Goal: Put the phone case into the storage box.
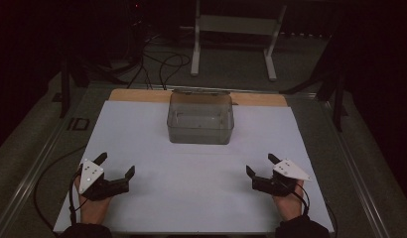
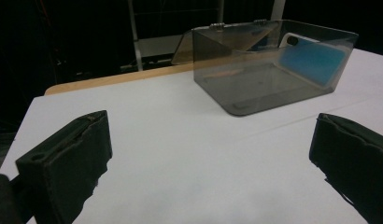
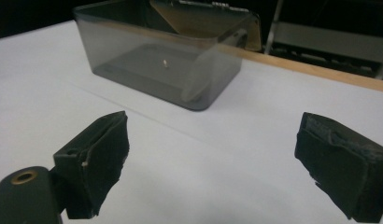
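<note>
The worktop is showing plain white, unpatterned, with a light-brown wooden strip running along its far edge. The smoky grey, see-through plastic box is tinting its own floor dark grey, and a bright blue phone-like slab is glowing through its wall. Both the left gripper and the right gripper are wearing matt black jaws and pale grey top plates. The floor is lying dull grey-green.

This looks like a lab or recording studio: a white sheet covers a wooden table mid-frame, black cables snake over grey floor at upper centre, beside a white metal stand (surroundings dark).
</note>
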Tool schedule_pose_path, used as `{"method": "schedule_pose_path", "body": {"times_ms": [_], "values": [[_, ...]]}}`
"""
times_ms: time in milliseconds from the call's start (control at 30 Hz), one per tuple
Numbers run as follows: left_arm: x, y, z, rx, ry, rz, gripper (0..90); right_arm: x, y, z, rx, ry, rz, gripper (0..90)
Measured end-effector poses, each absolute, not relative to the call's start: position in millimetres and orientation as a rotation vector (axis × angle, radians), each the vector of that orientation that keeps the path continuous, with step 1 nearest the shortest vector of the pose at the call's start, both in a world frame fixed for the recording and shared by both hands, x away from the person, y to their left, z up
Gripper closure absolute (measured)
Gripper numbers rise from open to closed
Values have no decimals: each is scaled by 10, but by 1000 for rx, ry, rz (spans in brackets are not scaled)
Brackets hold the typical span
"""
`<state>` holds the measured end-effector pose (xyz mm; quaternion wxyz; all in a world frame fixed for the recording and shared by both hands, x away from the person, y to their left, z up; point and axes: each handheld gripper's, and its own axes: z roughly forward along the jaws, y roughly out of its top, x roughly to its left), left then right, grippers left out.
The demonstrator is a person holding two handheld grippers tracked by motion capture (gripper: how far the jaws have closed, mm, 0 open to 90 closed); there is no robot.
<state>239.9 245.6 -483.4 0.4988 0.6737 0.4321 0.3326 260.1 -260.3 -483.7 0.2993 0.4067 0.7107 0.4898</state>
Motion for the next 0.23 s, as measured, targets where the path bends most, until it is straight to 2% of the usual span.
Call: {"method": "schedule_pose_path", "body": {"times_ms": [233], "values": [[2408,2450,-4849,1639,1046,804,2,2571,-2593,-4884,1079,1919,1297,101]]}}
